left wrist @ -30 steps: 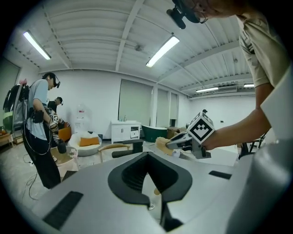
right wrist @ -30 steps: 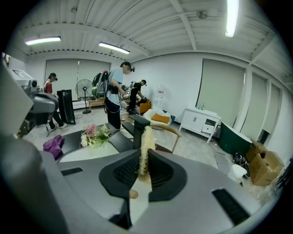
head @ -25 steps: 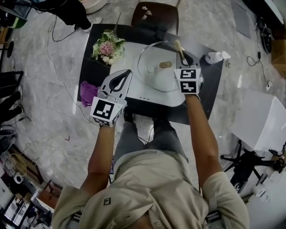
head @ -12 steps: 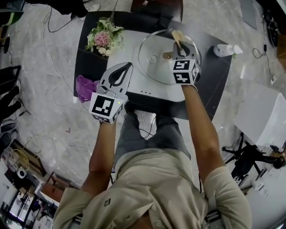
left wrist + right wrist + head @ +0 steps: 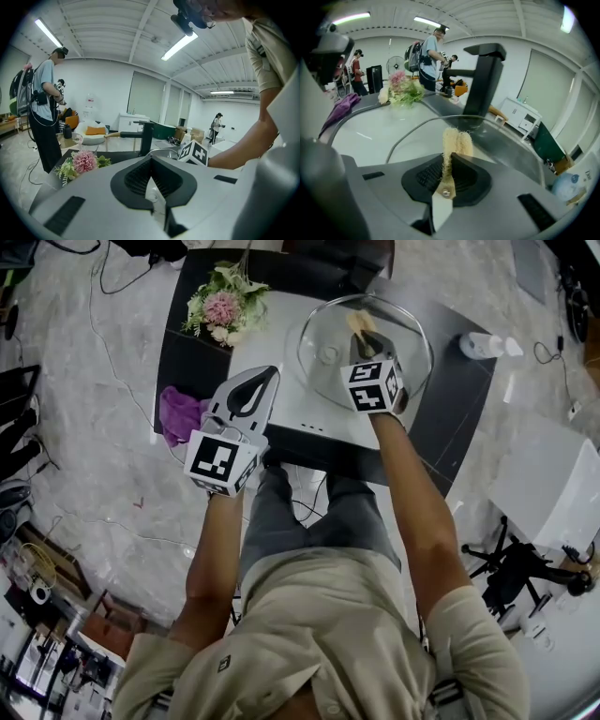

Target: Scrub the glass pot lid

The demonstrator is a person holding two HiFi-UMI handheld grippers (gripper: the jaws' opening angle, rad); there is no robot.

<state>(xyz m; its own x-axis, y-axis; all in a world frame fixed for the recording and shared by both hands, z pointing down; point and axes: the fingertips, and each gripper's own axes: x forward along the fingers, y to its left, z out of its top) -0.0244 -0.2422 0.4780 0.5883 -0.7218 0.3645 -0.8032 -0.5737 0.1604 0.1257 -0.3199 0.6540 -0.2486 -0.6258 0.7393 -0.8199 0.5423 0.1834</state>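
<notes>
The round glass pot lid (image 5: 398, 334) lies on the white counter (image 5: 281, 381), its knob (image 5: 328, 354) left of centre. My right gripper (image 5: 361, 338) is over the lid, shut on a pale loofah scrubber (image 5: 357, 322) that rests on the glass near the middle. In the right gripper view the scrubber (image 5: 457, 140) sticks out past the right gripper (image 5: 451, 157), with the lid's rim (image 5: 412, 129) curving ahead. My left gripper (image 5: 266, 382) hovers left of the lid, shut, nothing in it. The left gripper (image 5: 151, 160) points toward the right gripper's marker cube (image 5: 194, 152).
A flower bunch (image 5: 223, 307) stands at the counter's back left, and a purple cloth (image 5: 176, 415) lies on the dark table's left edge. A small bottle (image 5: 483, 345) sits to the right. A black faucet (image 5: 485, 79) rises behind the lid. People stand in the room beyond.
My right gripper has slid the scrubber leftward across the lid, from its right side toward the middle. The left gripper has stayed about where it was.
</notes>
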